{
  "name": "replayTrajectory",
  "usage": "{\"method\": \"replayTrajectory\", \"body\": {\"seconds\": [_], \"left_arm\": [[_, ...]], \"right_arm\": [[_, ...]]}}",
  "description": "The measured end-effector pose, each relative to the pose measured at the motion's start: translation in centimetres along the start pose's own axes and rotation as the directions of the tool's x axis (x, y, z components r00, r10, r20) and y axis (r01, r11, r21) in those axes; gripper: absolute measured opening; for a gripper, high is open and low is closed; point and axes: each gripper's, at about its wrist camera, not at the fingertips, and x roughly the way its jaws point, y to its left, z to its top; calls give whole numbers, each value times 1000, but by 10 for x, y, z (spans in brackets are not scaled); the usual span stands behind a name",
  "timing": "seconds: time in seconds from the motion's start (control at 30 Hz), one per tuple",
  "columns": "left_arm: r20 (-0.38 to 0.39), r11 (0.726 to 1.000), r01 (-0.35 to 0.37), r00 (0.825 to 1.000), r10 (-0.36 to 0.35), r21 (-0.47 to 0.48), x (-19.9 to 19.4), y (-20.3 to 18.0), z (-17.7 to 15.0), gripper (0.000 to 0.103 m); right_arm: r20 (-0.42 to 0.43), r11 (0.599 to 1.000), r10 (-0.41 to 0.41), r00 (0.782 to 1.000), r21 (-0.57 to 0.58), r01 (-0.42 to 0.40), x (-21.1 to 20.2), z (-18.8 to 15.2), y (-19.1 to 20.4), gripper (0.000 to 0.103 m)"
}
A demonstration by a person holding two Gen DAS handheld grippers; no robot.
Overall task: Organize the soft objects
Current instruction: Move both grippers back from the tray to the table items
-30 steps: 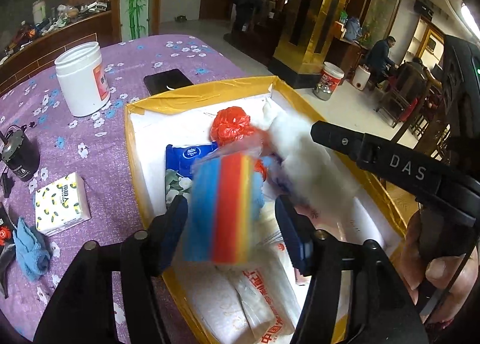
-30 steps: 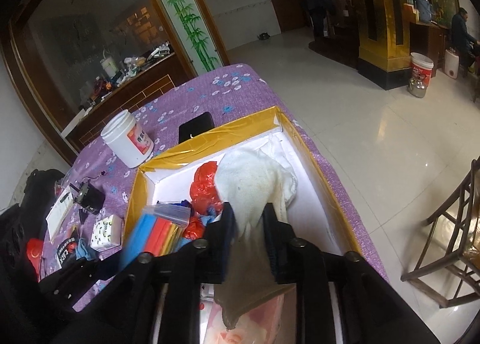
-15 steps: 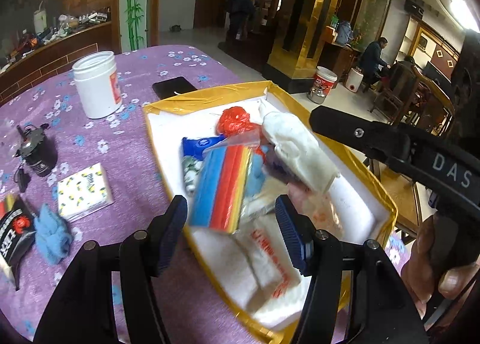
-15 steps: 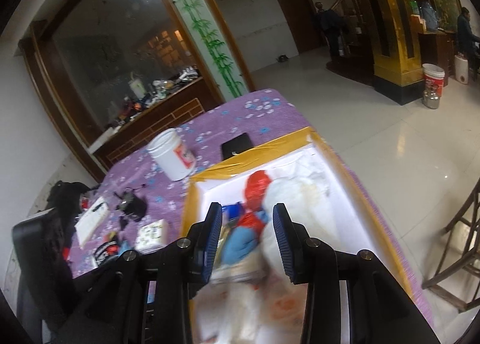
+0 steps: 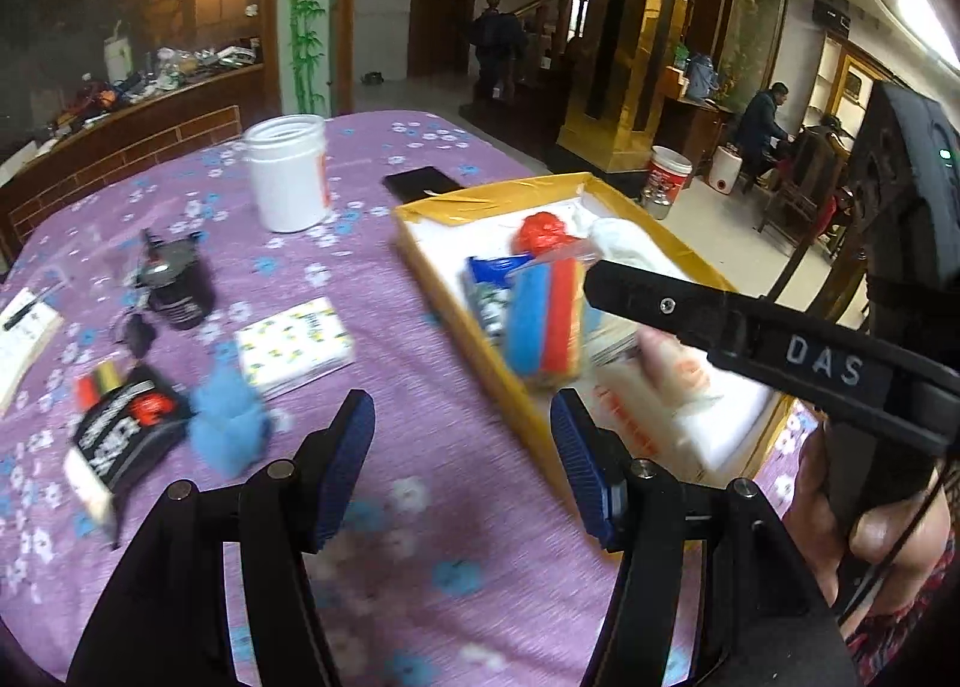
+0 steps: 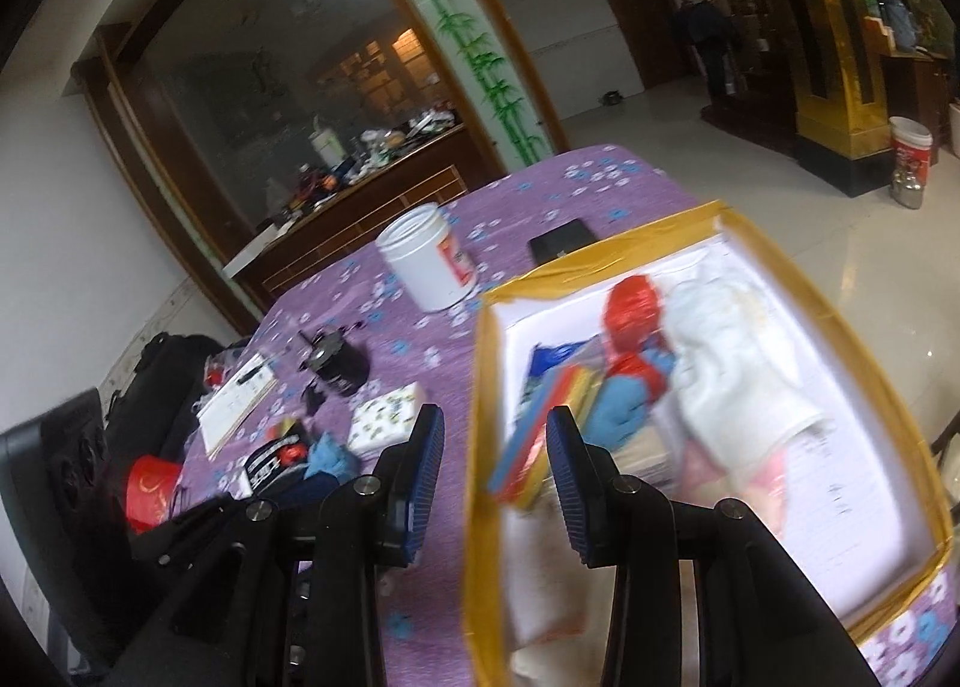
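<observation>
Hovering left gripper point(image 5: 462, 465): jaws spread, nothing between the blue pads, over bare purple floral tablecloth point(image 5: 420, 423) just left of the box's near wall.
Right gripper point(image 6: 495, 471): jaws apart and empty, poised above the left wall of the box; in the left wrist view its black finger crosses in front of the box contents.
Hand point(image 5: 864, 519): at near right, wrapped on the right gripper's handle.
Yellow-rimmed box point(image 6: 480, 447): on the right part of the table, white inside.
Striped sponge pack point(image 5: 543, 321): blue, red and yellow, lying in the box by its left wall.
White cloth point(image 6: 738, 363): in the box, right of the sponges.
Red bag point(image 6: 633, 306): bunched toward the box's far end.
Blue cloth point(image 5: 225, 429): crumpled on the tablecloth, left of the box.
Tissue packet point(image 5: 294, 345): just beyond the blue cloth.
White jar point(image 5: 288, 171): upright, far side.
</observation>
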Motion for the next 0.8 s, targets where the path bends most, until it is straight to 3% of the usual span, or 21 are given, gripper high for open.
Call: {"method": "replayTrajectory", "body": {"seconds": [0.2,0.3,0.47,0.7,0.8], "left_arm": [[5,997,-76,997,76,-21,-24,48,-25,60],[5,992,-120,993,121,-46,-33,75,-35,73],[-6,972,-216,976,216,-94,-39,125,-46,74],[-50,967,-230,973,225,-112,-23,167,-48,74],[-92,967,-236,970,227,-100,-4,180,-45,74]], "right_arm": [[-49,1000,19,999,-18,-20,13,-14,17,40],[-84,998,39,996,-51,-43,22,-25,33,41],[-153,990,67,986,-114,-84,50,-51,64,45],[-229,971,110,967,-184,-154,90,-87,87,45],[-257,969,162,953,-143,-203,95,-88,83,45]]}}
